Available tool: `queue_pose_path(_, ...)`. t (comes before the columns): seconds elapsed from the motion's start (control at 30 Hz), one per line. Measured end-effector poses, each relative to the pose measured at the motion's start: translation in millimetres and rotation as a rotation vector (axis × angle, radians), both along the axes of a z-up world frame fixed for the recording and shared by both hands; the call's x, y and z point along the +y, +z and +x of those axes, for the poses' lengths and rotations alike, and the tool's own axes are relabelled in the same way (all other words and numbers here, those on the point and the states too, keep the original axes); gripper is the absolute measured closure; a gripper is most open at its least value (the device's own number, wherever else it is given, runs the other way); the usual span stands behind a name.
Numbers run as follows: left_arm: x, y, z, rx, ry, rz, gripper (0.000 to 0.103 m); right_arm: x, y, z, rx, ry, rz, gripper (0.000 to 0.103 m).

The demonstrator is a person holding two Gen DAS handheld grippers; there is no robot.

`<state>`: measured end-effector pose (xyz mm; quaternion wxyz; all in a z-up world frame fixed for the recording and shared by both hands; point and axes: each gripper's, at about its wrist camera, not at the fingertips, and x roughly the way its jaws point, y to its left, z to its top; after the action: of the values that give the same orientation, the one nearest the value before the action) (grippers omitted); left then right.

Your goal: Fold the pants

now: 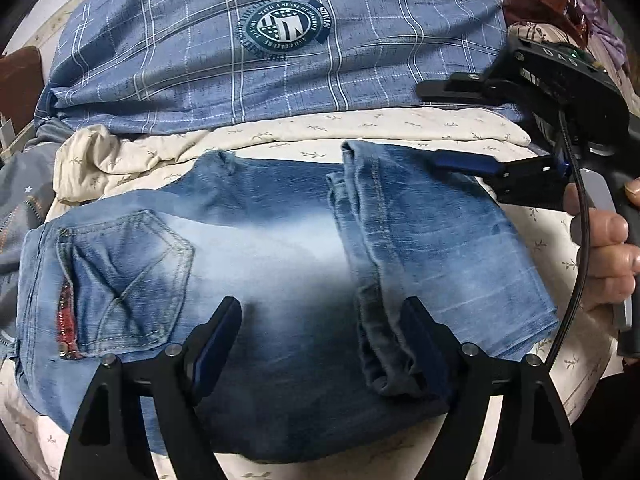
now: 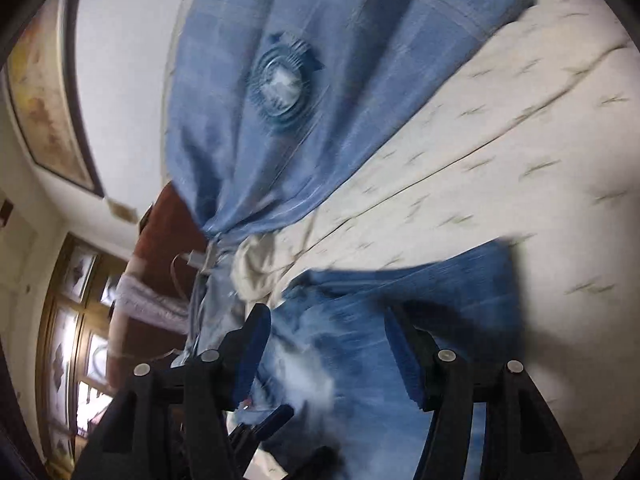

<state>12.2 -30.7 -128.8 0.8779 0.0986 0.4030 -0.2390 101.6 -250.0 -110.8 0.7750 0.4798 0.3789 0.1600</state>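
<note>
Faded blue denim jeans [image 1: 256, 264] lying flat on cream leaf-print bedsheet [image 1: 360, 128], already doubled over once by the look of it: hem ends [image 1: 352, 152] resting on top toward the right side, back pocket [image 1: 124, 280] and waistband end off to the left. Long axis of the bundle running left-right in the left wrist view, so a next fold probably means carrying one end across to the other.

Left gripper [image 1: 320, 340] hovering low over the near edge, jaws spread wide, straddling the middle of the denim with nothing pinched. Right-hand finger sitting right at the rolled leg edge [image 1: 380, 360], could be touching, hard to say.

Right gripper [image 1: 436, 124] coming in from the right at the far hem corner, held by a hand [image 1: 608, 248], jaws apart, lower blue pad just above the cloth, no grab visible. Right wrist view too blurry to add much, but jaws parted there too with denim below.

Right side clearly nearer the hem end; left nearer the middle. Big blue plaid pillow [image 1: 280, 52] behind, well clear of the jeans.
</note>
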Motion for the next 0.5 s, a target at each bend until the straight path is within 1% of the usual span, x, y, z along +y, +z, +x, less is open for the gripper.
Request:
queue_pose_path(0.1,6,-2,3,0.01,0.009,0.005,0.02,23,-4,11,0.01,0.046,0.009,0.04)
queue_pose_path(0.17,10,-6,8,0.04,0.018,0.017,0.021,33,-14,18,0.045,0.042,-0.001,0.04)
queue_pose_path(0.23,11,-10,12,0.069,0.026,0.021,0.021,36,-29,24,0.105,0.024,-0.011,0.038)
queue_pose_path(0.3,15,-9,13,0.071,0.032,0.006,0.021,37,-28,25,0.105,0.03,-0.025,0.038)
queue_pose_path(0.37,18,-6,13,0.054,0.039,0.003,0.021,37,-25,22,0.104,0.043,-0.029,0.038)
queue_pose_path(0.5,24,-1,13,0.037,0.055,-0.021,0.021,30,-14,5,0.085,0.048,-0.007,0.038)
